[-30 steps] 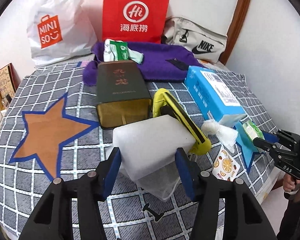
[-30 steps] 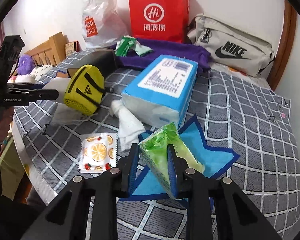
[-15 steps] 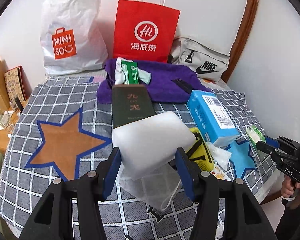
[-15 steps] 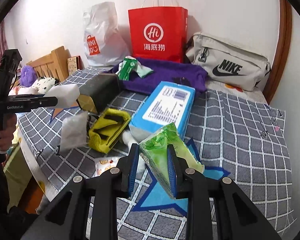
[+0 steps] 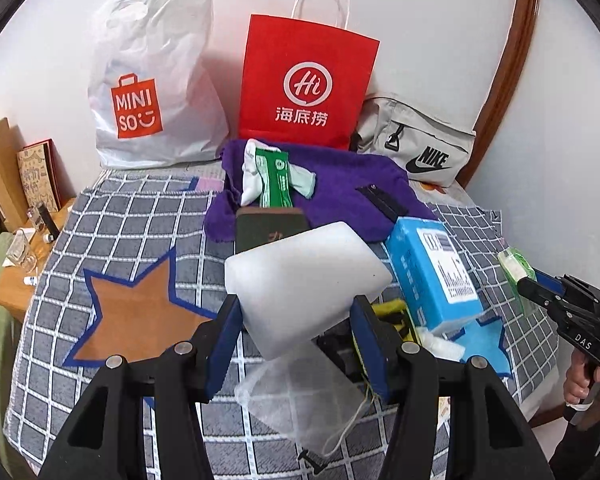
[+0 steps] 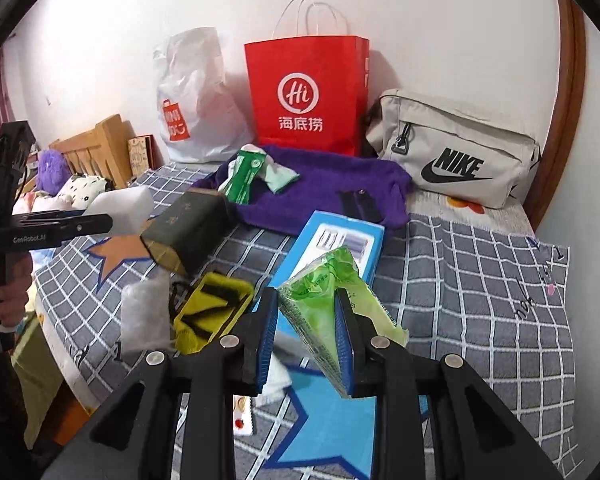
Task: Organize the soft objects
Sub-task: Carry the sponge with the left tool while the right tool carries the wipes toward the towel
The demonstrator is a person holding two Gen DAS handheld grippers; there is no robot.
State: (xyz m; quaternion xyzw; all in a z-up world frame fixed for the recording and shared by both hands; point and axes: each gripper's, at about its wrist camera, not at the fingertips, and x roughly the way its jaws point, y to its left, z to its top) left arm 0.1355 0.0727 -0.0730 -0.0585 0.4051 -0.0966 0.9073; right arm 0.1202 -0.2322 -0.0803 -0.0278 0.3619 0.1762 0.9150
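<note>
My left gripper point(image 5: 296, 344) is shut on a white foam block point(image 5: 304, 280) and holds it above the checked bedspread point(image 5: 140, 216); the block also shows in the right wrist view point(image 6: 124, 208). My right gripper point(image 6: 306, 340) is shut on a green tissue pack point(image 6: 328, 304), lifted above the blue star patch point(image 6: 332, 424); the pack also shows in the left wrist view point(image 5: 514, 266). Below lie a white mesh bag point(image 5: 300, 396), a yellow pouch point(image 6: 208, 312), a blue tissue box point(image 5: 432, 272) and a dark box point(image 6: 184, 232).
A purple towel point(image 6: 324, 192) with a green packet point(image 5: 274, 180) lies at the back. A red paper bag point(image 5: 304, 88), a white Miniso bag point(image 5: 152, 80) and a grey Nike bag point(image 6: 452, 152) stand against the wall. An orange star patch point(image 5: 136, 312) is at left.
Both grippers have risen and pulled back from the bed, each still holding its object. The foam block and the green pack are now higher above the bedspread.
</note>
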